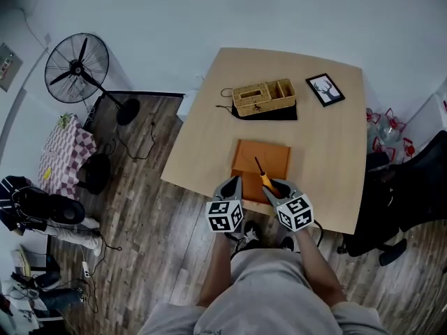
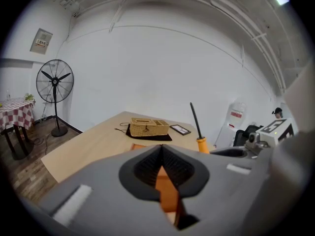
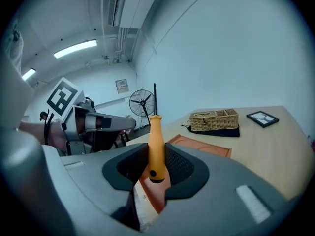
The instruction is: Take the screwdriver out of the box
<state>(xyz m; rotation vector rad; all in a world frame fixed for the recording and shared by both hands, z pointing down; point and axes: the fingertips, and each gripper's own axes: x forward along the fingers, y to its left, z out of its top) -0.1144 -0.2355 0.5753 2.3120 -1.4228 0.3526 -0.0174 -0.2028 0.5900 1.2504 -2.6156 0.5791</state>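
Note:
The screwdriver (image 1: 263,176) has an orange handle (image 3: 156,146) and a thin black shaft (image 2: 195,120) pointing up. My right gripper (image 3: 156,167) is shut on the handle and holds it above the flat orange box (image 1: 262,167), which lies on the wooden table (image 1: 328,142) near its front edge. My left gripper (image 1: 231,185) hovers at the box's left front corner, jaws closed together with nothing between them. In the left gripper view the box (image 2: 167,191) shows through the jaw gap. The right gripper's marker cube (image 1: 296,213) sits near the table edge.
A wicker basket (image 1: 263,97) on a black mat and a framed picture (image 1: 325,89) stand at the table's far side. A standing fan (image 1: 78,66) is on the floor to the left. A black chair (image 1: 408,187) and water bottles are at the right.

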